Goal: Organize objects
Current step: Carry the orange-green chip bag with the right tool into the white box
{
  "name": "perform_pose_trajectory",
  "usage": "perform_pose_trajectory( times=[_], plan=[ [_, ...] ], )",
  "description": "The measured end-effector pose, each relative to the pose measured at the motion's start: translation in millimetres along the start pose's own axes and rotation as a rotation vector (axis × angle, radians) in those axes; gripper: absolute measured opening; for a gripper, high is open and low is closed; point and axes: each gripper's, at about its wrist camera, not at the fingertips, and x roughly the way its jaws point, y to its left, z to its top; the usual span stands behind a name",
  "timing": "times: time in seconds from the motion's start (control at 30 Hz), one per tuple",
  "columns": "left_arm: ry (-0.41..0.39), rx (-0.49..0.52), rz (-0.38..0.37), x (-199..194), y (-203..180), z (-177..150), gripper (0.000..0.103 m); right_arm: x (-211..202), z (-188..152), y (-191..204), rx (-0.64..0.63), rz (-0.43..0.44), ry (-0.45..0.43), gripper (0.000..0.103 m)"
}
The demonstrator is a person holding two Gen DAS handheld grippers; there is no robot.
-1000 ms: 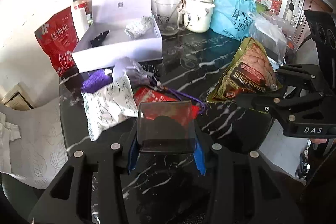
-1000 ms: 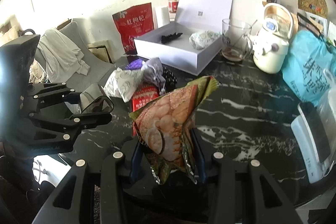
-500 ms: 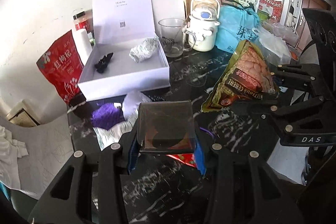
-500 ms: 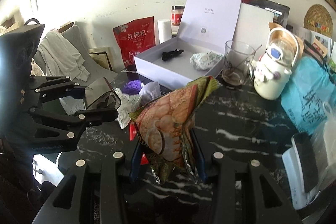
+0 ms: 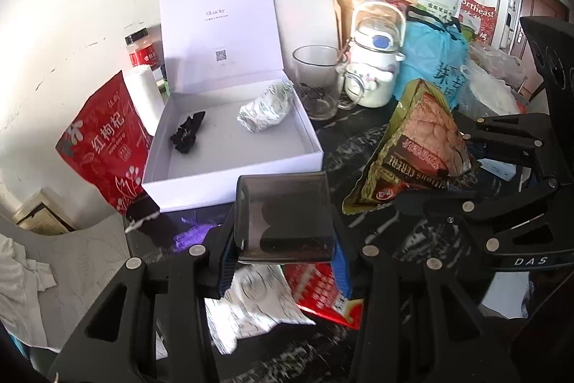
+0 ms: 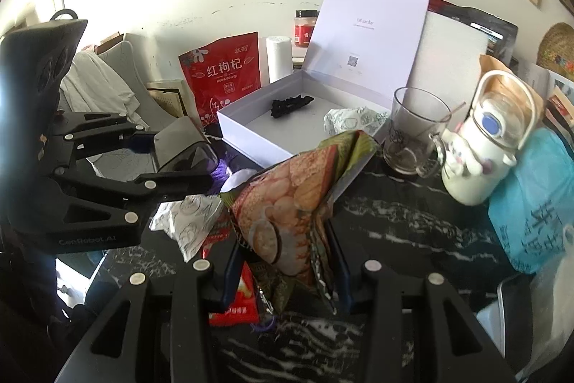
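While both of your hands carry their loads up and toward the open white box [image 5: 229, 146], it now fills far more of each view than a moment ago, so the drop-off looks close. Your left gripper [image 5: 283, 239] is clamped on a smoky translucent case [image 5: 283, 214], held above the box's near wall; your right gripper [image 6: 287, 261] pinches the lower part of a green snack bag [image 6: 287, 203], hanging clear of the surface just right of the box. Inside the box already lie a black clip [image 5: 186, 133] and a crumpled white packet [image 5: 265, 110]. Left behind on the black marbled surface [image 6: 412, 221] are another white packet [image 6: 186, 225] and a red sachet [image 5: 323, 293]. Beyond stand a glass mug [image 5: 315, 81], a white kettle [image 6: 480, 153], a blue bag [image 6: 538, 214] and a red pouch [image 5: 107, 146] against the pale wall.
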Motion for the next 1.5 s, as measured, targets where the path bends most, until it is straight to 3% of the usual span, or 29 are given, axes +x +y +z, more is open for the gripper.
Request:
perform_pose_trajectory(
  times=[0.47,0.83,1.23,1.5],
  plan=[
    [0.026,-0.005,0.038,42,39,42,0.041,54,51,-13,-0.042,0.043,0.007,0.043],
    [0.046,-0.03,0.049,84,67,70,0.041,77,84,-33,-0.054,0.021,-0.017,0.043],
    [0.008,-0.027,0.138,115,87,118,0.041,104,127,-52,-0.066,-0.008,-0.03,0.043],
    [0.014,-0.05,0.143,141,102,141,0.041,125,149,-65,-0.056,-0.011,-0.027,0.043]
  ],
)
